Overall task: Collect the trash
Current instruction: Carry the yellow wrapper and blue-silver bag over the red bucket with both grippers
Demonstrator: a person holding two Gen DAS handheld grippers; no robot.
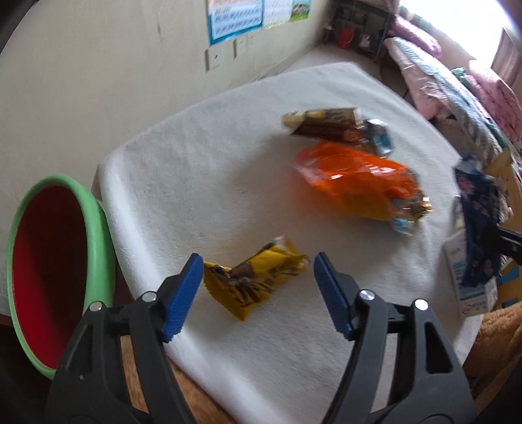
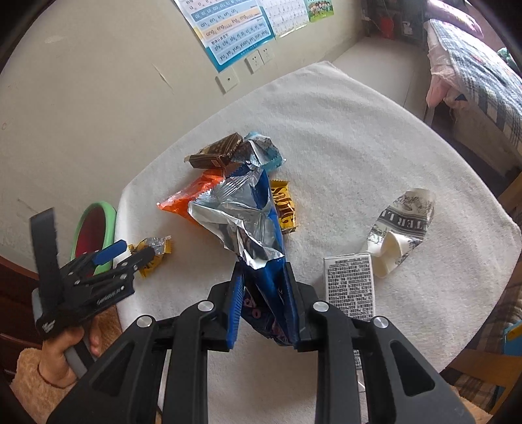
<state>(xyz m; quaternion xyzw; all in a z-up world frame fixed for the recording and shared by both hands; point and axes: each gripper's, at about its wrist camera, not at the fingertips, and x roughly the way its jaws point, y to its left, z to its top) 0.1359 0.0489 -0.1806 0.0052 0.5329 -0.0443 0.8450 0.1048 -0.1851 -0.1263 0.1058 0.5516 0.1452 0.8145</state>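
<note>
On the white towel-covered table [image 2: 342, 137], little of the print on the trash reads clearly. A flattened paper cup [image 2: 404, 225] at the right shows large letters "TER L". The white carton [image 2: 350, 287] just beside it carries dense small text, too fine to read. A yellow bar wrapper [image 2: 287, 208] bears big brown lettering, seen upside down, possibly a snack brand. The wall poster [image 2: 228, 29] lists pinyin: "an en in un", "ang eng ing ong".

The right gripper [image 2: 265, 306] is nearly closed, its blue pads pinching the lower end of a blue wrapper with silver foil lining [image 2: 248, 221], which stands up above the orange bag [image 2: 186, 202] and brown box [image 2: 215, 153] in the middle of the table.

The left gripper [image 1: 257, 287] stands about half open and grips nothing; a yellow candy wrapper [image 1: 257, 277] lies on the towel between its blue pads [image 1: 182, 293], near the table's left edge. Left of that sits a green-rimmed red bin [image 1: 94, 241].
</note>
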